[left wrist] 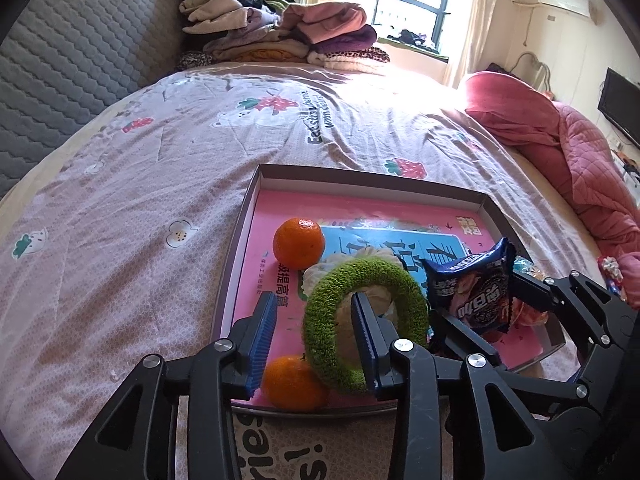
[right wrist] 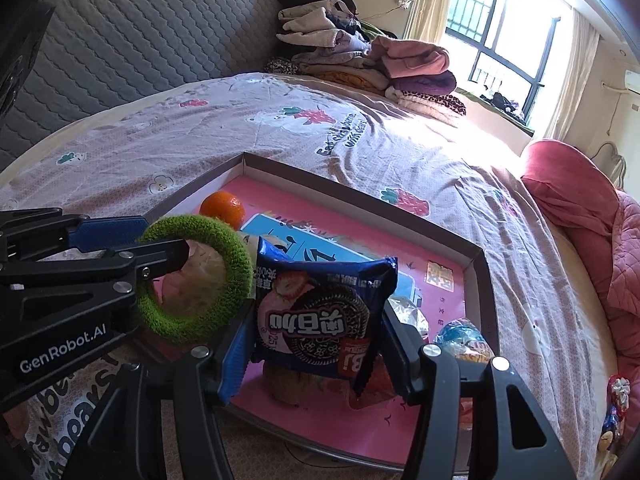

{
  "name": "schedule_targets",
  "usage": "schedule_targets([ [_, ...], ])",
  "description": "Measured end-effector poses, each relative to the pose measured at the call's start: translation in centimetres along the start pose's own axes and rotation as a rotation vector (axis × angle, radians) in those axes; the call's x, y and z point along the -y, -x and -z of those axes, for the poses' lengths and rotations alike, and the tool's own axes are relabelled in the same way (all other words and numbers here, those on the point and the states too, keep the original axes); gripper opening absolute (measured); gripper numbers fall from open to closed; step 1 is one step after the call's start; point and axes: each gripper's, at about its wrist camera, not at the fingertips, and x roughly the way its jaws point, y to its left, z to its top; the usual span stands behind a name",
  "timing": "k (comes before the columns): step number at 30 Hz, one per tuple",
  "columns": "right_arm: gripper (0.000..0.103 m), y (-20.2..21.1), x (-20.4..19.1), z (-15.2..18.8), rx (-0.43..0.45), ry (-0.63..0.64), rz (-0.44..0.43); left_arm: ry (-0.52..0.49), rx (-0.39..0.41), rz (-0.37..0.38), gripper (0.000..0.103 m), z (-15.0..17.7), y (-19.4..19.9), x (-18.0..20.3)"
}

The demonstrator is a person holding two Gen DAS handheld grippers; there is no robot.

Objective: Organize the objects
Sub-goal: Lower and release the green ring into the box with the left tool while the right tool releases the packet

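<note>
Green ring (left wrist: 362, 320): over the near part of the tray (left wrist: 372, 179), propped on a pale lump beneath it. Left claw (left wrist: 316, 332) released; one finger (left wrist: 366, 332) pokes through the ring's hole, the other stands clear outside. Risk: pulling the claw back could hook the ring and drag it out of the tray.

Biscuit packet (right wrist: 324, 316): upright between the fingers of the right claw (right wrist: 320, 354), above the tray floor. Whether the pads pinch it, I cannot tell. Risk: if loose, it topples onto the wrappers below.

Oranges (left wrist: 299, 243): two in the tray, the near one (left wrist: 294, 382) partly hidden behind the left claw.

Unclear: the pale lump under the ring; crumpled wrappers behind the packet; small wrapped things on the bed (left wrist: 160, 160) at the right edge.
</note>
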Motion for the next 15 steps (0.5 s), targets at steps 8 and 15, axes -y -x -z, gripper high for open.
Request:
schedule_targets([
  [8,0.057,0.8,0.9,-0.4,0.023,-0.02,0.001,-0.002,0.009,-0.001,0.042,-0.3,0.7,0.2],
  [15,0.057,1.2,1.0,-0.6,0.031,-0.028,-0.001,-0.009,0.011,-0.004,0.042,-0.4,1.1,0.4],
])
